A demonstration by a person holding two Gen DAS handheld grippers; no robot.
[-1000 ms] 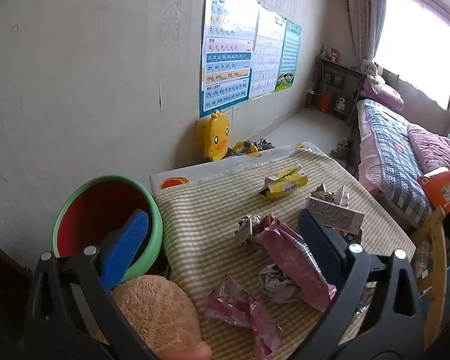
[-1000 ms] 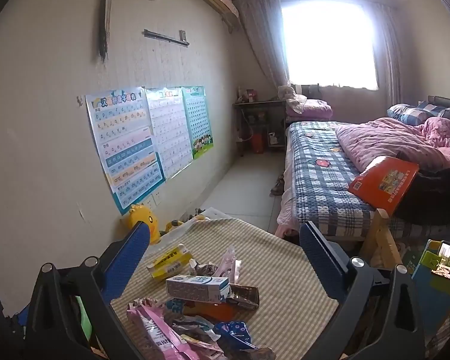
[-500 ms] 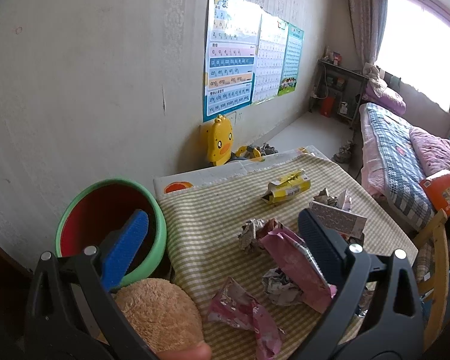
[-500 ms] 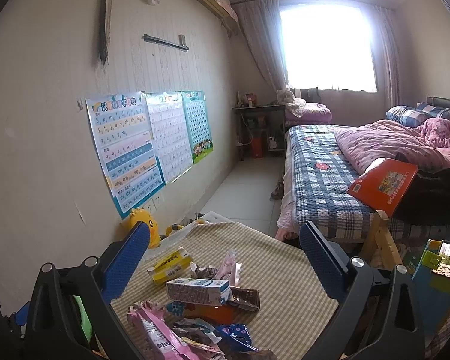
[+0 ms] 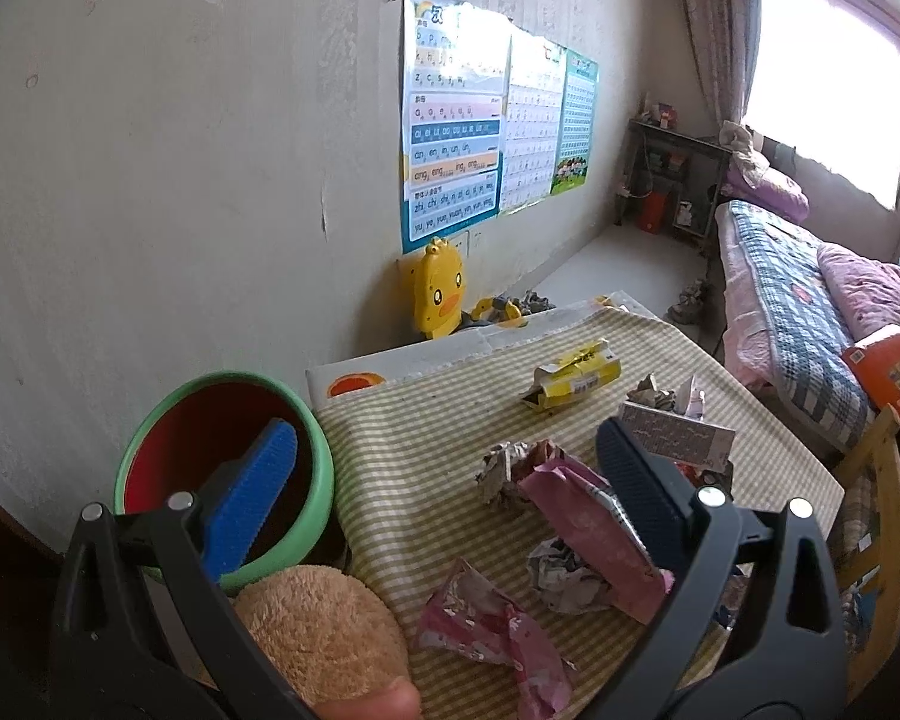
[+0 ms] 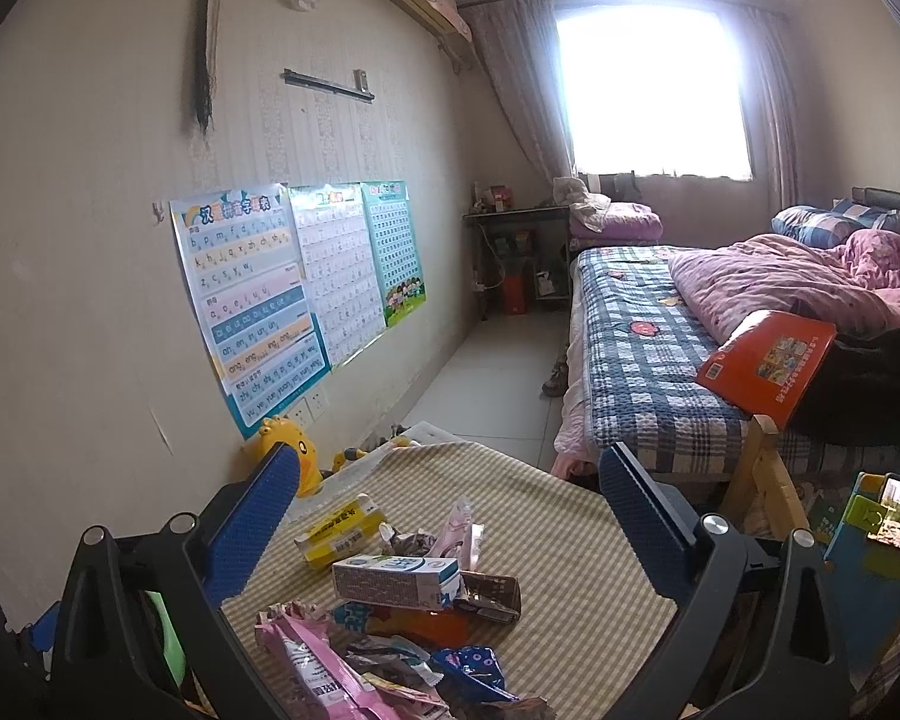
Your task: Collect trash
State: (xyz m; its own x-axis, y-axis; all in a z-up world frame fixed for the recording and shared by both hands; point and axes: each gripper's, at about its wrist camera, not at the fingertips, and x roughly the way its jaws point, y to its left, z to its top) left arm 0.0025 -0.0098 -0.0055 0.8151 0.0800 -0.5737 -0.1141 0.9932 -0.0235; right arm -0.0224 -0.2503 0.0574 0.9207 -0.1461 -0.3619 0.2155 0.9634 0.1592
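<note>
Trash (image 5: 588, 531) litters the table (image 5: 426, 432), partly hidden behind both grippers' wide-spread, empty fingers (image 5: 249, 507) (image 6: 252, 525).

Left gripper (image 5: 444, 480): black plastic frame, round silver screws, blue ribbed pads (image 5: 249, 501); right gripper (image 6: 450, 516): identical black frame, silver screws, dimpled blue pads (image 6: 252, 525).

1. Green bin (image 5: 321, 468): lower rim hidden behind the left gripper's frame and plush toy (image 5: 324, 630).
2. Pink wrapper (image 6: 324, 678): cut off by bottom edge.
3. Milk carton (image 6: 396, 582) print too small to read.
</note>
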